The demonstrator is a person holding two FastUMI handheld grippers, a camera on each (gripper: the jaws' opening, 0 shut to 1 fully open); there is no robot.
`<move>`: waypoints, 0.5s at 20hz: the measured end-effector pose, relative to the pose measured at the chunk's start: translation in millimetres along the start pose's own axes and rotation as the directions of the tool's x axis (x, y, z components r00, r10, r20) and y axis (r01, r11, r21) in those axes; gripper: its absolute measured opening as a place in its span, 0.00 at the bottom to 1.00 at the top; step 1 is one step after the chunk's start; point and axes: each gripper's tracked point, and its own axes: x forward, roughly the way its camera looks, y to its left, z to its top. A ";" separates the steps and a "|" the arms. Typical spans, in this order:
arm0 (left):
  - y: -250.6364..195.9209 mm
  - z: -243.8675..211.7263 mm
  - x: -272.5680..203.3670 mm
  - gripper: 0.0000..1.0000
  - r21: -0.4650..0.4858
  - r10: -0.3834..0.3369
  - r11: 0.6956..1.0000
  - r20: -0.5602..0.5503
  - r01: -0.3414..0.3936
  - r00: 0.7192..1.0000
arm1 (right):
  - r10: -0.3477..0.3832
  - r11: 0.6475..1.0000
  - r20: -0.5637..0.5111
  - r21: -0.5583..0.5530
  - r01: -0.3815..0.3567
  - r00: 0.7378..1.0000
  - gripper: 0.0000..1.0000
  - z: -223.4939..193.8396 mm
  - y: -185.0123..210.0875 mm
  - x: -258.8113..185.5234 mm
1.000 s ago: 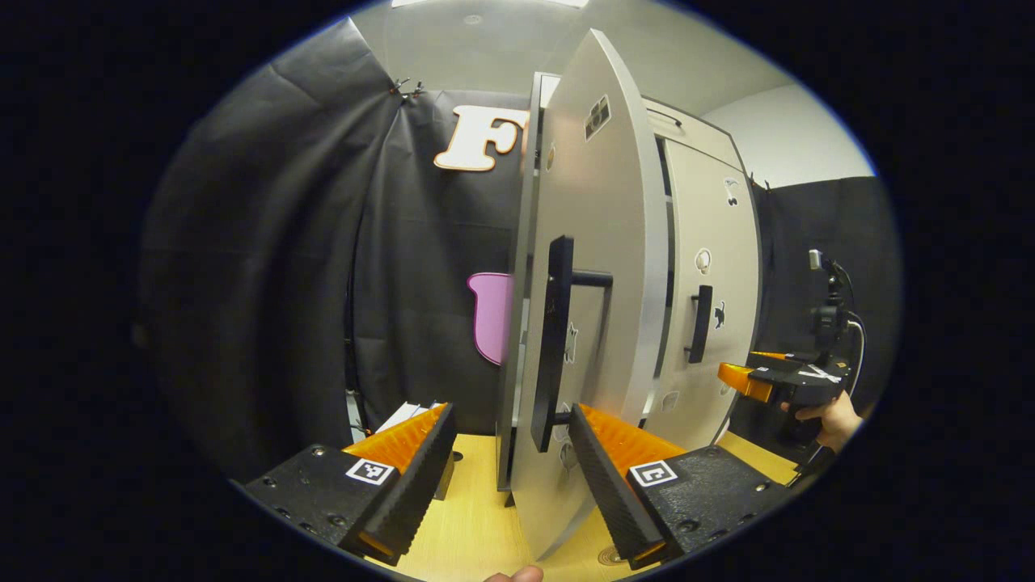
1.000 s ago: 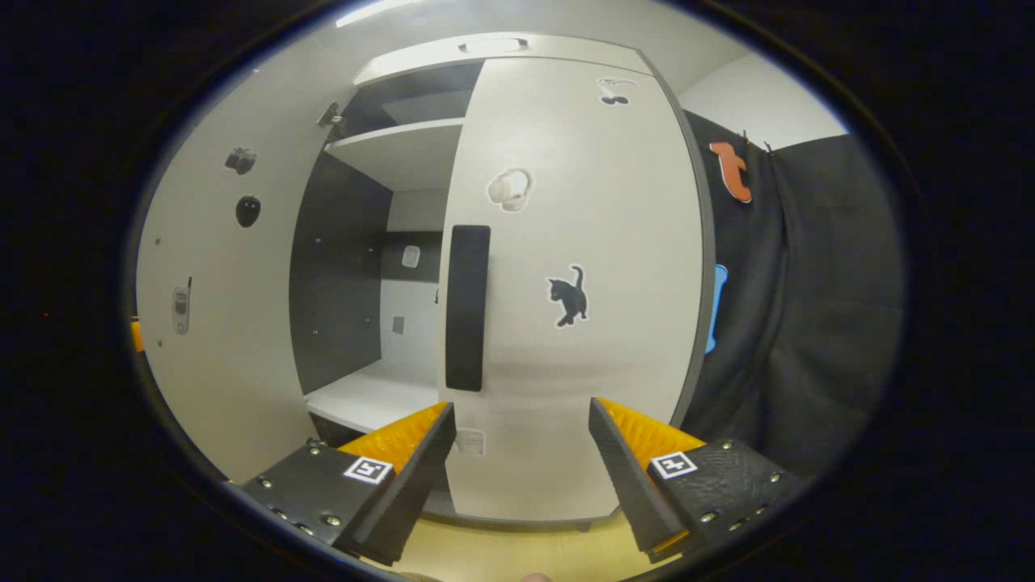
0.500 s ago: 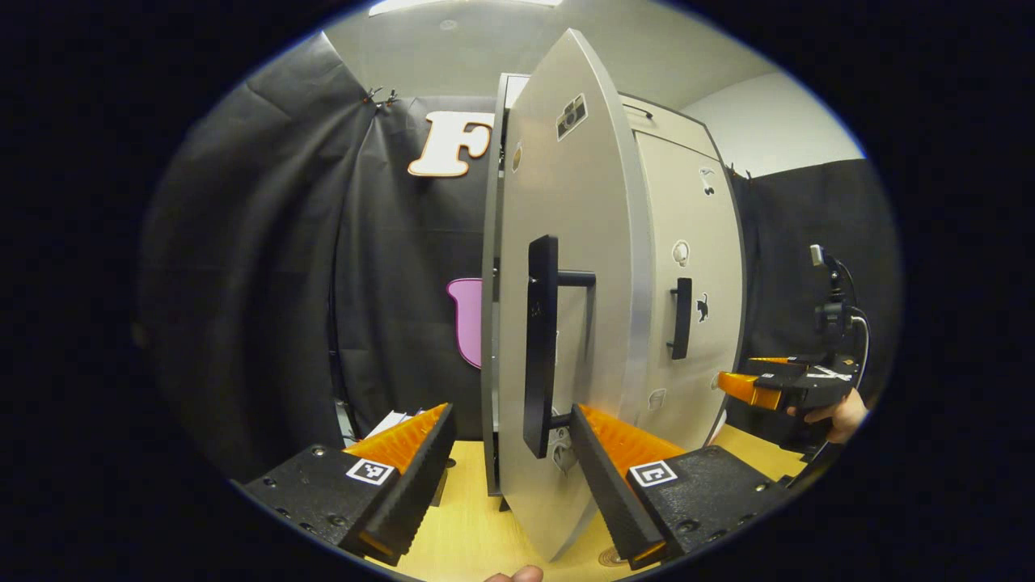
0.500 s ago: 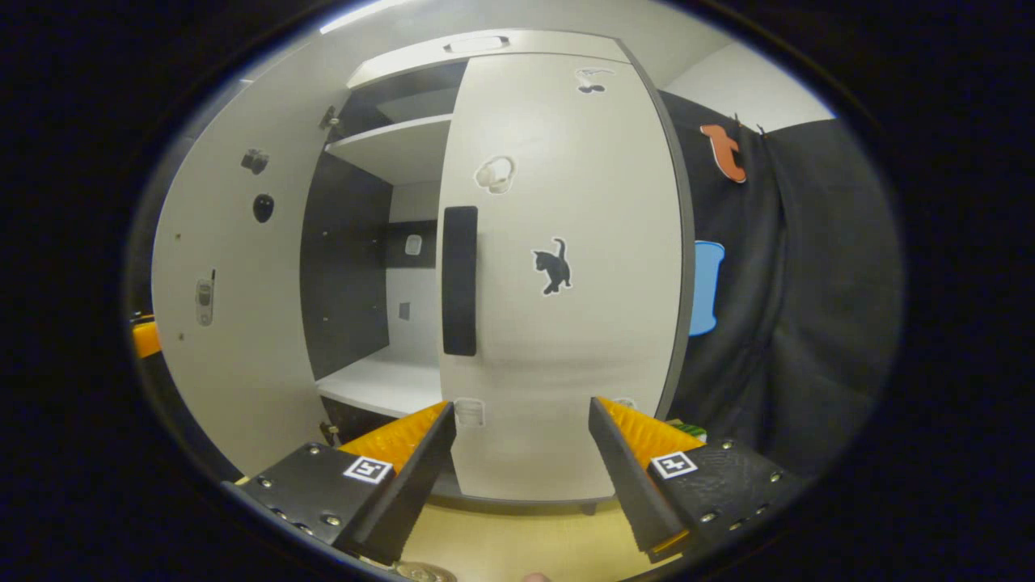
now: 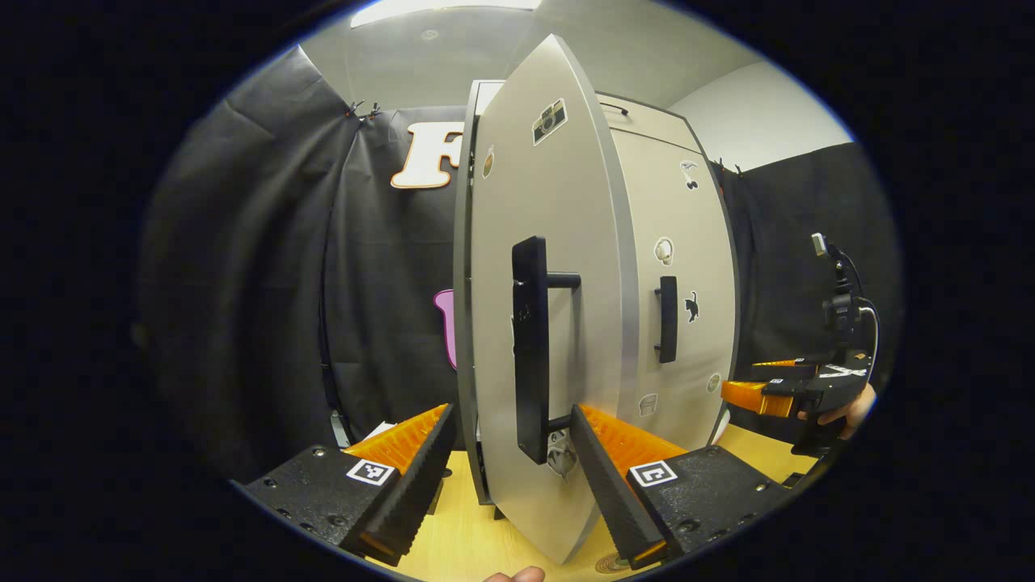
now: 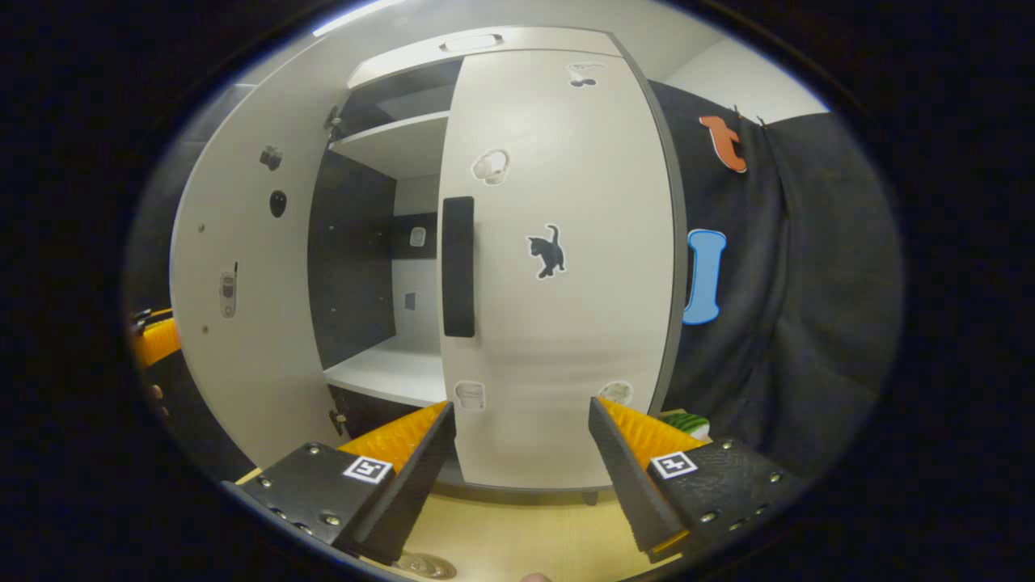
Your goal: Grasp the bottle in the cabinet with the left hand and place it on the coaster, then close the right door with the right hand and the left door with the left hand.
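Closing the left door (image 5: 558, 242) of the cabinet (image 6: 485, 44), with the right door (image 6: 558, 267) already shut.

Nearest in the left gripper view, the left gripper (image 5: 511, 485) has its jaws spread wide, one finger on either side of the left door's free edge and of the lower end of its black handle (image 5: 530, 347); neither finger visibly presses on it. That door stands partly open over the bench (image 5: 461, 541). Nearest in the right gripper view, the right gripper (image 6: 521, 477) also has its jaws spread, holding nothing, facing the right door and its handle (image 6: 458, 267). Beyond, the gap between the doors shows bare shelves (image 6: 388, 372). The bottle and coaster cannot be made out with certainty.
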 end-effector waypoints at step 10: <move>-43.2 -4.8 36.6 0.96 -0.006 -0.025 1.000 -0.001 0.025 1.000 | -0.020 0.999 -0.016 0.025 0.020 1.000 1.00 -2.7 -34.2 -10.4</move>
